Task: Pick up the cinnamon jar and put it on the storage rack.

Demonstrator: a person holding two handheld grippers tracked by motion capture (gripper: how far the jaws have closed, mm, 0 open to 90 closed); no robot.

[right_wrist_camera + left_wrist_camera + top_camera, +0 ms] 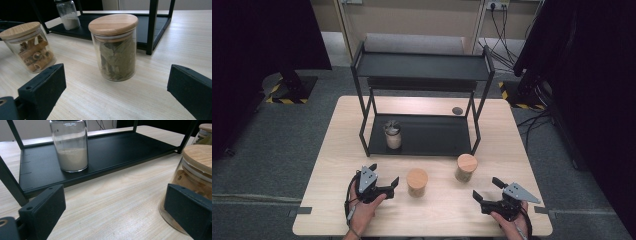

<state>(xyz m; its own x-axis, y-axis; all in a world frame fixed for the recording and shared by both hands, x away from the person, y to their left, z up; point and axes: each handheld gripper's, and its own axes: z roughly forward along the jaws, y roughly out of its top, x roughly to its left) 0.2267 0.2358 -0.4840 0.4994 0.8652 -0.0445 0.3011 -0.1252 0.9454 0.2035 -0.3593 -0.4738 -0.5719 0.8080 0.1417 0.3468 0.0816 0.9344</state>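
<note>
Both tools rest low over the near edge of the tabletop, each held in a hand. Left tool: jaws spread wide, nothing between them. Right tool: jaws likewise wide apart, empty.

Things in hand, judged from the aim of each tool: two lidded jars standing on the tabletop in front of the black rack. The pasta jar sits just right of the left tool; in the left gripper view it is at the right jaw, not yet centred. The leaf jar stands ahead of the right tool and lies squarely between the jaws in the right gripper view. A third jar, the powder jar, already stands on the rack's bottom shelf.

Likely step — approach and grasp, then shelve.

- Left: swing right to centre the jar before closing.
- Grip on the glass wall below the lid; the lid may only sit loose.
- Close gently — smooth glass on hard pads could slip or tip.
- Mind the rack's front posts on the way in.

Materials: jars are clear glass cylinders with flat, pale wooden lids; short ridged pasta tubes in one, dry green-brown leaves in the other, fine whitish powder in the third. Rack is matte black metal. Tabletop is light wood grain.
</note>
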